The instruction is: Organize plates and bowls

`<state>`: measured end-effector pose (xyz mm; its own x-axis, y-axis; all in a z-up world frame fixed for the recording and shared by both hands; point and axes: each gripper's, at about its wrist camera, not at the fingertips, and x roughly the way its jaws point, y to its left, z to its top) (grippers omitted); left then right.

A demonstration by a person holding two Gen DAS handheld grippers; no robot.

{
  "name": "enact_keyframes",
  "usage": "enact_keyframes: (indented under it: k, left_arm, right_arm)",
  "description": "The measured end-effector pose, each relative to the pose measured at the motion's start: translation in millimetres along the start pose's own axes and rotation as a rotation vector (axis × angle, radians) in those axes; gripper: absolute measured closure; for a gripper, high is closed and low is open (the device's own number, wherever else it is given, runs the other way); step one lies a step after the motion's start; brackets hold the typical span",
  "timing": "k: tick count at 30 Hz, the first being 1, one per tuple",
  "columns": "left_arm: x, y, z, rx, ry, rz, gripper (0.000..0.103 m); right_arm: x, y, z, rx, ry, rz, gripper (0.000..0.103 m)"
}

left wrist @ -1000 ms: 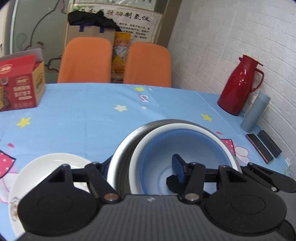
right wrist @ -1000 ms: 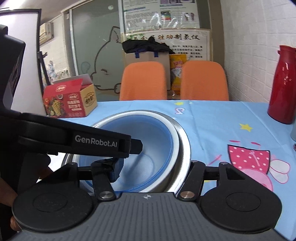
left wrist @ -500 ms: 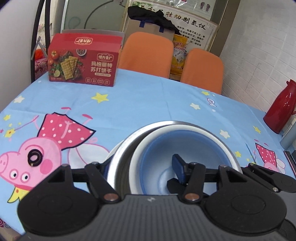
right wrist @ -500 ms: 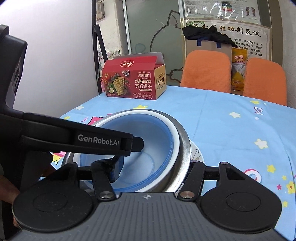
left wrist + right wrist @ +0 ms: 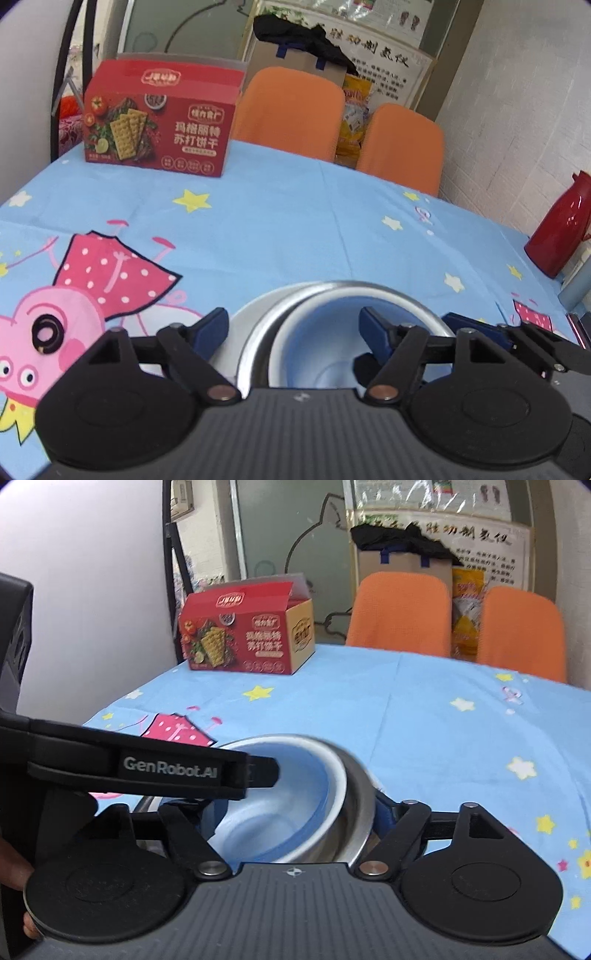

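Note:
A blue-and-white bowl [image 5: 325,332] sits nested inside a steel bowl [image 5: 258,332], and both rest on a white plate [image 5: 240,325] on the blue tablecloth. My left gripper [image 5: 295,328] is open, one finger outside the steel rim and one inside the blue bowl. In the right wrist view the blue bowl [image 5: 280,812] and steel bowl [image 5: 356,805] lie between the fingers of my right gripper [image 5: 295,819], which straddles the right rim; its grip is unclear. The left gripper's arm [image 5: 147,771] crosses that view.
A red cracker box [image 5: 159,122] stands at the table's far left. Two orange chairs [image 5: 291,110] stand behind the table. A red thermos [image 5: 557,229] and a grey cup [image 5: 576,288] are at the right by the brick wall.
Both grippers carried the nested bowls leftward over the table onto the white plate. The left gripper's fingers have spread apart from the rim.

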<state>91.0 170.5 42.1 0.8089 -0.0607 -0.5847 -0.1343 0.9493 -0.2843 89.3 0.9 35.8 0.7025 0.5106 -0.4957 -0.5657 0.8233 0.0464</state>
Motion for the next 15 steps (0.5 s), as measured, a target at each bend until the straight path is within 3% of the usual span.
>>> enact_keyframes:
  k: [5,15]
  left_arm:
    - [-21,2,10,-0.036,-0.074,0.017,0.027]
    - [-67,-19,-22,-0.073,-0.132,-0.007,0.027]
  right_arm:
    - [-21,-16,7,0.050,-0.081,-0.033,0.000]
    - [-54,-28,-22,0.131,-0.069,-0.052,0.000]
